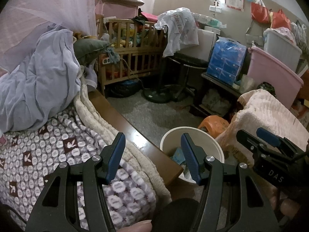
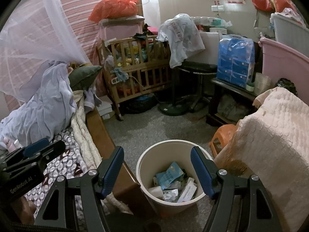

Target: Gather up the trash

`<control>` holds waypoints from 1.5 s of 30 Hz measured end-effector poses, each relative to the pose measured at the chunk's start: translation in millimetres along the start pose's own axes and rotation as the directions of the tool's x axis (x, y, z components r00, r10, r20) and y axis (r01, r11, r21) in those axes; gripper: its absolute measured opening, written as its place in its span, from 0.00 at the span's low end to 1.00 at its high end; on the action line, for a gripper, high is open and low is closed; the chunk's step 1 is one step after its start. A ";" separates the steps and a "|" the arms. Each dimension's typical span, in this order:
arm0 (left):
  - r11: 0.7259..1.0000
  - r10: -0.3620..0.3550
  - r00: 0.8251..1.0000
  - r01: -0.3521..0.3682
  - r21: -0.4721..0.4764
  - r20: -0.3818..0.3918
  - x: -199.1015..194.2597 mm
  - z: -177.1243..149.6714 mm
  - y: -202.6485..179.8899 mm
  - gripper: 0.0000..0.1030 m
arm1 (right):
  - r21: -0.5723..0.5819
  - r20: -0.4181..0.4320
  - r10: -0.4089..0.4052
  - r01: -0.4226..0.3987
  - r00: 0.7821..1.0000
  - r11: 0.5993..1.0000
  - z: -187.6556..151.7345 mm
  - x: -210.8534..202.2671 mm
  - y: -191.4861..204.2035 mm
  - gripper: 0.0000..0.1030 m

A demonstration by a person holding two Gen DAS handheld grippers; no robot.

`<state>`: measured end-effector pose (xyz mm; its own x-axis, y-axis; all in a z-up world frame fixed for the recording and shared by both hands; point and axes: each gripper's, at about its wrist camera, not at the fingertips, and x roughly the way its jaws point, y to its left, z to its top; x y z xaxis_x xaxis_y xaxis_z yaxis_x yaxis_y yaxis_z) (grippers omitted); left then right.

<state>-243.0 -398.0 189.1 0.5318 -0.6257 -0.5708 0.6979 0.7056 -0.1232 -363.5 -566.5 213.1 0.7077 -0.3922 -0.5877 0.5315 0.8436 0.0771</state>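
Both held wide and empty, right gripper (image 2: 157, 171) hovering pretty much straight over the trash bin (image 2: 146, 160) on the floor by the bed (image 2: 108, 147), left gripper (image 1: 152, 157) off to the bed side, so farther.

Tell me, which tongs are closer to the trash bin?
Right. The right tongs hang open just above the trash bin; the left tongs sit off to its side, over the bed edge.
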 end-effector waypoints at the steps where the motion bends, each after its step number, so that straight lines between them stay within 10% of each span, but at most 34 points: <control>1: 1.000 0.000 1.000 0.000 -0.001 -0.002 0.5 -0.4 -0.2 0.57 | 0.000 0.000 -0.001 0.001 1.000 1.000 -0.1 0.3 -0.3 0.67; 45: 1.000 -0.010 0.999 0.009 -0.010 -0.040 15.5 -11.1 0.5 0.57 | 0.001 -0.051 -0.004 0.004 0.999 1.000 -13.9 15.8 -7.0 0.68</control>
<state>-239.7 -403.7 171.2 0.5054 -0.6187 -0.6015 0.6978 0.7031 -0.1369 -362.5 -573.5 192.0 0.6804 -0.3765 -0.6287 0.5349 0.8416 0.0750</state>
